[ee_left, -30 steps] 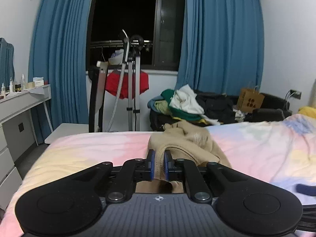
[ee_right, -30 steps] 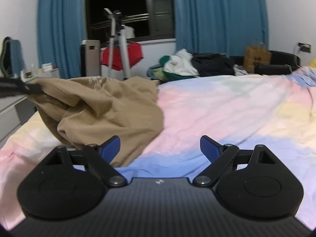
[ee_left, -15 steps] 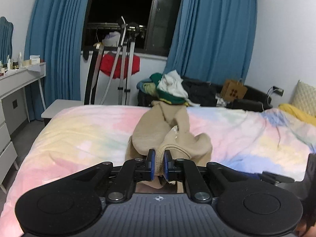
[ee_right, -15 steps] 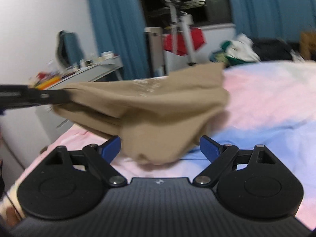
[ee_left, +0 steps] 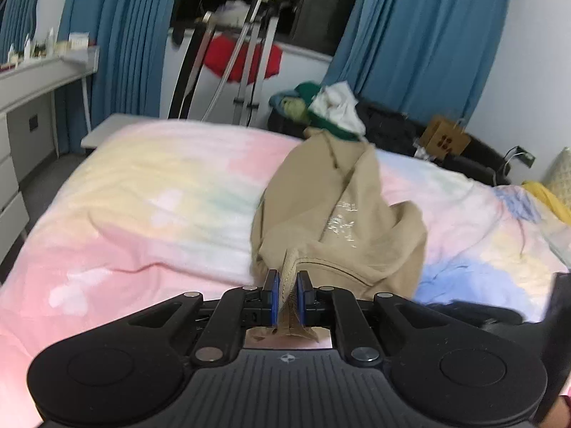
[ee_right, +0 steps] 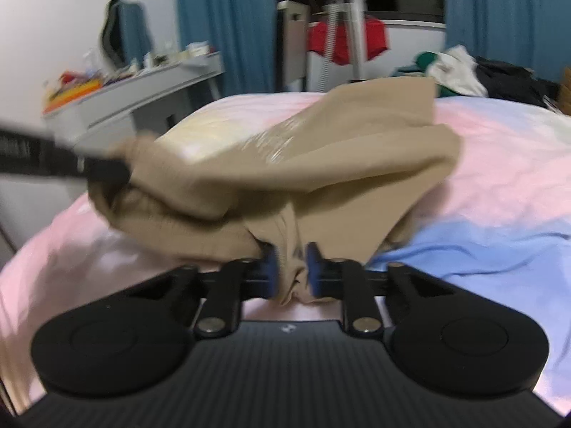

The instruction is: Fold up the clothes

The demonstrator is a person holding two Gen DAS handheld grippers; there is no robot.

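Note:
A tan garment (ee_left: 339,210) with a pale print hangs bunched over the pastel bedspread (ee_left: 150,207). My left gripper (ee_left: 286,283) is shut on its ribbed hem. In the right wrist view the same tan garment (ee_right: 321,164) stretches across the middle, lifted off the bed. My right gripper (ee_right: 289,263) is shut on another bunched edge of it. The left gripper (ee_right: 107,171) shows there as a dark bar at the left, holding the cloth's far end.
A pile of clothes (ee_left: 332,110) lies beyond the bed's far edge, with a drying rack and red cloth (ee_left: 242,57) by the window. A grey desk (ee_right: 142,89) with clutter stands left of the bed. A yellow item (ee_left: 546,196) lies at the far right.
My right gripper was open beside the garment; it has moved in and shut on a bunched edge. My left gripper kept its hold and lifted and pulled the cloth back.

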